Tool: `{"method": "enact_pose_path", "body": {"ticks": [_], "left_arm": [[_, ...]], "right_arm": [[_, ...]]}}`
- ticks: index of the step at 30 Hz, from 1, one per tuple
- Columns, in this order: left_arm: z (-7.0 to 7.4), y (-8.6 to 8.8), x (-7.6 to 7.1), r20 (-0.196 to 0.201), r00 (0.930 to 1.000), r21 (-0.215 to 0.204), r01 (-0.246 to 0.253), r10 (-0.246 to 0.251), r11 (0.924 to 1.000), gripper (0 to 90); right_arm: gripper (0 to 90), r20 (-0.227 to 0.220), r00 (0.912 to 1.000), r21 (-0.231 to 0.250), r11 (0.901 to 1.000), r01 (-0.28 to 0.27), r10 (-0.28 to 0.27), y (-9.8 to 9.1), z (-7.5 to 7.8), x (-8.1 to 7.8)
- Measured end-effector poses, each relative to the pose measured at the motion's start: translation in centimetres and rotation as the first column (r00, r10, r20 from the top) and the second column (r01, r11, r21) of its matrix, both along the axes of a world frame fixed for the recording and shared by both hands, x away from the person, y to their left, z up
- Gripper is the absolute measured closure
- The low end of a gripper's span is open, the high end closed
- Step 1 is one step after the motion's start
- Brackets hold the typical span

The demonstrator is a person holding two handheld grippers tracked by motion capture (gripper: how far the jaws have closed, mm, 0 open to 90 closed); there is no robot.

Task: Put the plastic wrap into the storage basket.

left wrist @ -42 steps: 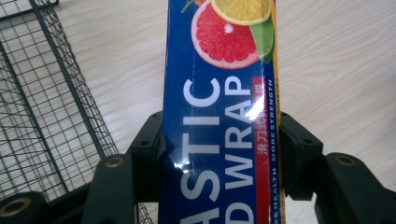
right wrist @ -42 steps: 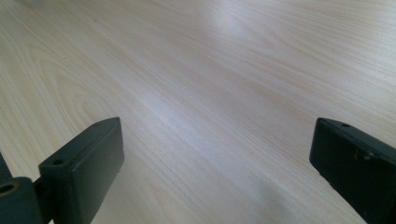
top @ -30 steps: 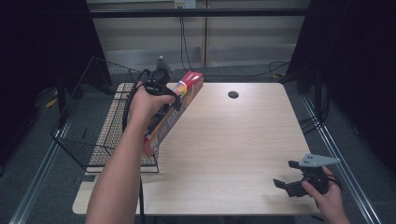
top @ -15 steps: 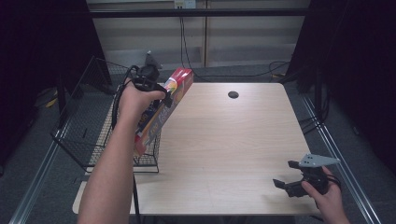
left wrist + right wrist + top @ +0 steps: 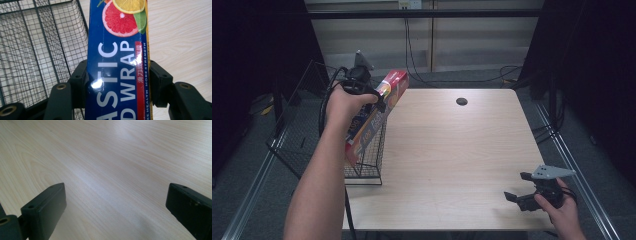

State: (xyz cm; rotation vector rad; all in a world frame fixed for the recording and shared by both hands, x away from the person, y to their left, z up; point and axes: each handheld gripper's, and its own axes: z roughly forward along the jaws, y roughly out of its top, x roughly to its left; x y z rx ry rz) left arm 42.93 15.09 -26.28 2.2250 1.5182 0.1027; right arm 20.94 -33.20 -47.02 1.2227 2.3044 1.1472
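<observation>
One box [image 5: 373, 114] is pinched in left claw [image 5: 117, 82], tilted over basket [image 5: 297, 135], not yet in. Right claw [image 5: 524, 192] spread, idle on table [image 5: 452, 150].

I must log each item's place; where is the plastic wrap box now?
In the high view the box is at the table's left edge, held tilted by the left gripper over the wire basket.

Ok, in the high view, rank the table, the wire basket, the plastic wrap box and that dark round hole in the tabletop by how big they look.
1. table
2. wire basket
3. plastic wrap box, raised nearer the camera, so it looks larger
4. hole
</observation>
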Motion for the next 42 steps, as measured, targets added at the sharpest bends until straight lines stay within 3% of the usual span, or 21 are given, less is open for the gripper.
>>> {"method": "enact_pose_path", "body": {"ticks": [29, 42], "left_arm": [[1.7, 3.8, -0.3, 0.014, 0.9961, 0.000, -0.087, 0.087, 0.9962, 44.3], [2.4, 5.1, -0.5, 0.030, 0.9900, 0.011, -0.138, 0.138, 0.9904, 44.4]], "right_arm": [[2.8, 0.005, 1.0000, -0.003, 1.0000, 0.001, -0.001, 0.0, 0.0, 0.0], [2.8, 0.008, 1.0000, -0.008, 1.0000, -0.005, 0.005, 0.1, 0.0, 0.0]]}}
